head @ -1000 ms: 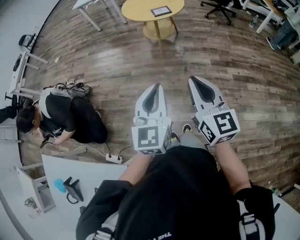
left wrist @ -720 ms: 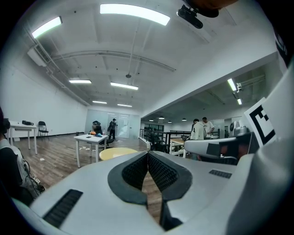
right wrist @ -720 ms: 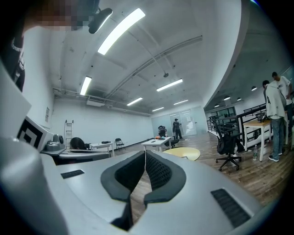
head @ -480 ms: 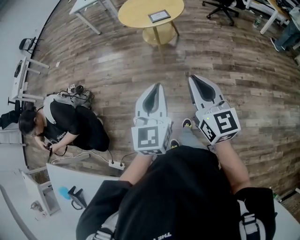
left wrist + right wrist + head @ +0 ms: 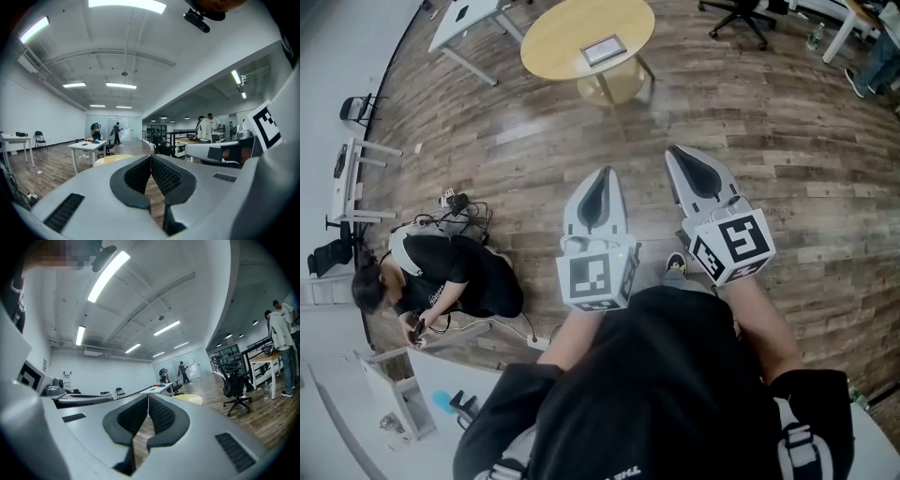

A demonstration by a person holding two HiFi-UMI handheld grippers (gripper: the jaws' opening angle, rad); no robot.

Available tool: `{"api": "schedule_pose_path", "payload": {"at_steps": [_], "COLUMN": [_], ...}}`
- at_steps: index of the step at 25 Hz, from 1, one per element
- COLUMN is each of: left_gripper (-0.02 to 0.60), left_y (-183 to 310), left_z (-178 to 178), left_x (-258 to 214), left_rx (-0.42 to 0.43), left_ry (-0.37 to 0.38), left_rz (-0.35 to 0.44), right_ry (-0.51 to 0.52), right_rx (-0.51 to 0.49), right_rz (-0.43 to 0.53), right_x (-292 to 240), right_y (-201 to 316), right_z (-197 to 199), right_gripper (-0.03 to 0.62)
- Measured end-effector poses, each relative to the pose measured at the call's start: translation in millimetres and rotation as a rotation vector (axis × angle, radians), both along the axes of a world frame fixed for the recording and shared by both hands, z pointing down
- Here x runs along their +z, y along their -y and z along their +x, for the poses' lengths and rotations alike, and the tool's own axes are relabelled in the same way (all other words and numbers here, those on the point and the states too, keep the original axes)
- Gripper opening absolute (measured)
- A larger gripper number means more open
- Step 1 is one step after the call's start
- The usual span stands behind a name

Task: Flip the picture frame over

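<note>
frame: small dark-rimmed rectangular picture frame (image 5: 605, 49) lies flat near the middle of the round yellow bench (image 5: 553, 42), well apart from both grippers | handling (judged): light, stiff, maybe glazed and fragile; pinch one rim edge, not the face | left gripper (image 5: 602, 176): fingers pressed together, empty | right gripper (image 5: 679, 156): likewise | writing: none legible

Ahead of you: one round yellow table (image 5: 555, 39), with one picture frame (image 5: 603, 49) lying flat on it. Wood floor (image 5: 787, 141): tangled cables (image 5: 459, 202) beside a seated person (image 5: 441, 277).
</note>
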State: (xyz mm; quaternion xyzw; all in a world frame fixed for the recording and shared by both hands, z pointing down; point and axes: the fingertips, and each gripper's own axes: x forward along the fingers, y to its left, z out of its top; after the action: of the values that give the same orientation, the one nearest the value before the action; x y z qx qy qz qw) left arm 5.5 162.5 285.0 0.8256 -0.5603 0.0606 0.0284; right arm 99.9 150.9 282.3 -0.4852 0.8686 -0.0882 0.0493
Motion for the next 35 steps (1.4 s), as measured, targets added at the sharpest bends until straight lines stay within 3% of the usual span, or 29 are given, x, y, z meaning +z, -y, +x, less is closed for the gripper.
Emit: {"api": "schedule_pose_path", "payload": {"at_steps": [11,22,29,35], "left_gripper": [0.023,0.023,0.023,0.023], "left_y": [84.1,207.7,251.2,284.3], "left_z": [-22.3,-97.1,-141.2,-156.0], "left_x": [18.4,19.5,27.8,28.1], "left_rx": [0.009,-0.001,-0.004,0.0], "left_ry": [0.016,-0.04,-0.075,-0.088], "left_rz": [-0.038,-0.024,-0.05,-0.047], "right_ry": [0.004,-0.074,-0.101,-0.121], "right_rx": [-0.002,-0.009,-0.013,-0.015], "right_rz": [-0.03,-0.038,-0.059,-0.063], "right_x": [15.2,16.2,21.2,20.9], "right_y": [89.6,214.9,263.5,297.8], "right_z": [-24.7,-95.7,-138.8,-150.9], "right_gripper": [0.02,0.02,0.02,0.02]}}
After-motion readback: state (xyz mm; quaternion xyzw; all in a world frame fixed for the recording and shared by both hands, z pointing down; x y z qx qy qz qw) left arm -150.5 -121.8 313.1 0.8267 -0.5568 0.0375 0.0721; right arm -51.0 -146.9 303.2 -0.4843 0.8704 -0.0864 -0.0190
